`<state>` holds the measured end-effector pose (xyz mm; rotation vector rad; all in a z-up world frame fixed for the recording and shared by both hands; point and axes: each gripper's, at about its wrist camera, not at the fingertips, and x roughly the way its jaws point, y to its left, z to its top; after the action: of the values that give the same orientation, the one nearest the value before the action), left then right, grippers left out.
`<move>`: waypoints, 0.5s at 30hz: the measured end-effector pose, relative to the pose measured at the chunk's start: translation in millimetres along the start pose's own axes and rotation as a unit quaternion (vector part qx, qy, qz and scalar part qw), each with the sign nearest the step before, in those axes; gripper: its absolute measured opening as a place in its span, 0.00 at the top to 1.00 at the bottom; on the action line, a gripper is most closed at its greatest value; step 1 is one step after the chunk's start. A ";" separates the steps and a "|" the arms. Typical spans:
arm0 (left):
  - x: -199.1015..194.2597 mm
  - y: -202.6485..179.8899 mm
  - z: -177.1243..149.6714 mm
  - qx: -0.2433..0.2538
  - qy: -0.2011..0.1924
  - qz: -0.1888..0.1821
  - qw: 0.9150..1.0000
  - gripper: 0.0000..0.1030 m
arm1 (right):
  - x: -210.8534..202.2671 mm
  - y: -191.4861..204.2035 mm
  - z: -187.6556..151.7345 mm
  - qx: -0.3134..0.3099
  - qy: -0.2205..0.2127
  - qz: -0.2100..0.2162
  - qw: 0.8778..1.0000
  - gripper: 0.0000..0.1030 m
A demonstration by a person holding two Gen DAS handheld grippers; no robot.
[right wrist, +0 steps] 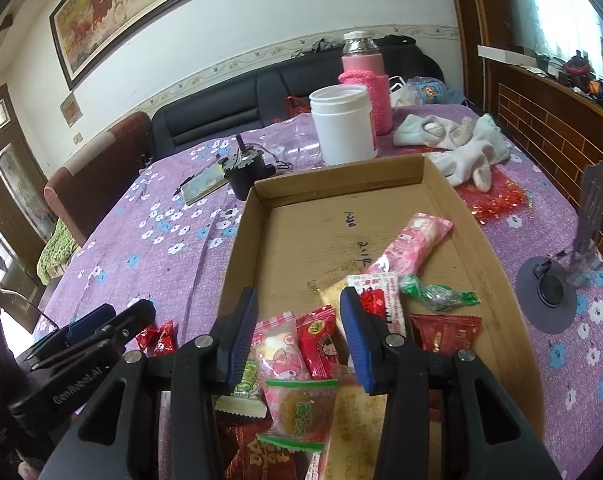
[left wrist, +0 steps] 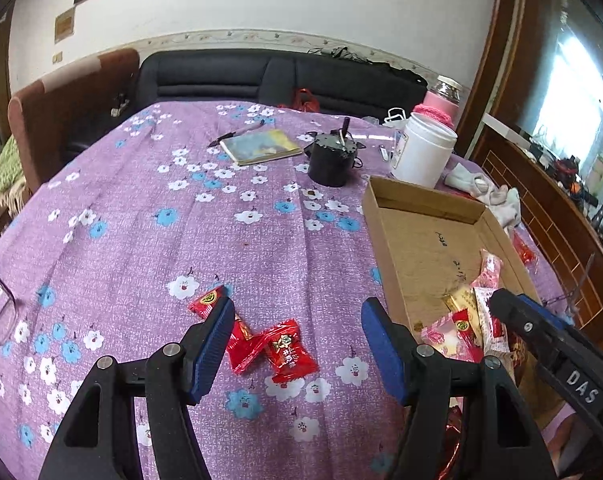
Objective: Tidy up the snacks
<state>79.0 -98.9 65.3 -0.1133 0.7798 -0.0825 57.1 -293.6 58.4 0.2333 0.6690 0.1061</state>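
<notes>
Left gripper wide apart, empty, angled down over red foil candies, lower centre. Right gripper part-open, empty, over brown cardboard tray.

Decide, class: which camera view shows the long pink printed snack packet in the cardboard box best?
The right wrist view: the long pink printed snack packet lies in full sight on the floor of the cardboard box. In the left wrist view the packet appears small, near the frame's edge, its print unclear.

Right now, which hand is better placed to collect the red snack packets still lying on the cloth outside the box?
Left. The left tool hangs open directly over the red packets on the cloth. The right tool is over the cardboard box, above snacks already inside it.
</notes>
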 end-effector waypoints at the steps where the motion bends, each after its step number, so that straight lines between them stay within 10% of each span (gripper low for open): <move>1: -1.3 -2.4 -0.6 0.006 -0.004 0.003 1.000 0.33 | -4.2 -1.0 -0.9 0.003 -0.003 0.000 1.000 0.59; 5: -9.0 -10.8 -1.9 0.026 -0.023 0.011 0.999 0.33 | -31.0 -2.6 -10.4 0.008 -0.030 -0.008 0.999 0.45; 15: -30.5 -28.0 -8.2 0.062 -0.070 0.022 0.995 0.33 | -67.3 -4.4 -54.7 -0.012 -0.070 -0.043 0.997 0.45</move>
<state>50.8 -123.7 84.5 0.0154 0.6350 -0.0802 -29.5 -299.6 56.2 0.1863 0.5373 0.0158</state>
